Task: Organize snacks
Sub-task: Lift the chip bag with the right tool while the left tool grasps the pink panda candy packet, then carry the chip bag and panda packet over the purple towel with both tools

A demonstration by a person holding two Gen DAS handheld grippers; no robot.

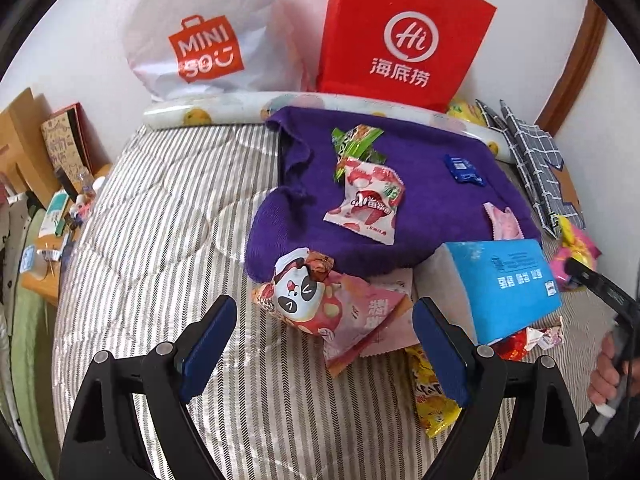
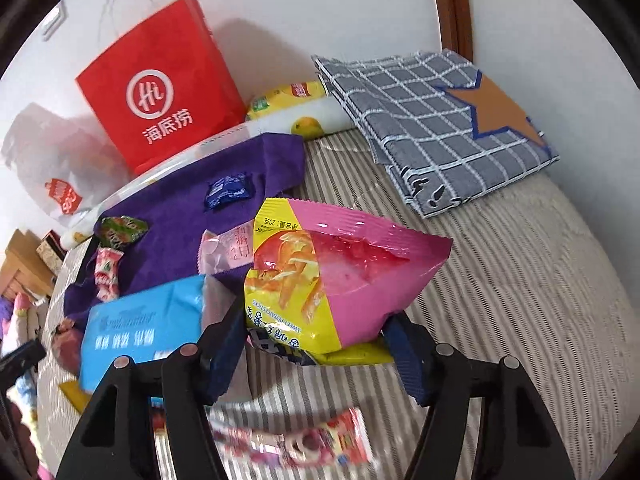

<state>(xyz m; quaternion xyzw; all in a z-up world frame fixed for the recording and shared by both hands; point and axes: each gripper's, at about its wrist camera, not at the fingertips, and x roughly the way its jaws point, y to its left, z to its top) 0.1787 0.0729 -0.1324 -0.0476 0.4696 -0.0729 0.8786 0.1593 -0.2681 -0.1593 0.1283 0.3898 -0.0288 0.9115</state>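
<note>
Nearest the right wrist camera, the right gripper [image 2: 316, 350] has its blue pads closed against the sides of a pink and yellow sweet potato stick bag [image 2: 340, 280], which sits between them, lifted above the striped bedcover [image 2: 520, 300]; a blurred pink and white wrapper [image 2: 304, 440] lies below the fingers. To the left of that bag rests a blue tissue pack [image 2: 136, 328], partly hidden behind the left finger of this gripper; behind it lie a pale pink sachet [image 2: 226, 252] and a small blue packet [image 2: 228, 194] on the purple cloth [image 2: 180, 216].

In the left wrist view the left gripper [image 1: 324, 336] stands wide apart and holds nothing; just ahead of its fingertips lies a panda-printed snack bag [image 1: 300, 292] overlapping a pink packet [image 1: 368, 328]; a yellow packet [image 1: 432, 400] lies under the right finger, and a person's hand [image 1: 608, 372] shows at the right edge. Farther on, a lychee candy pack [image 1: 366, 200] and a green wrapper [image 1: 356, 140] lie on the purple cloth.

Beyond, a fruit-printed roll [image 1: 224, 110] runs along the wall side; a folded grey checked cloth [image 2: 432, 120] lies at the far right; a red paper bag [image 1: 404, 36] and a white plastic bag [image 1: 204, 32] stand against the wall.
</note>
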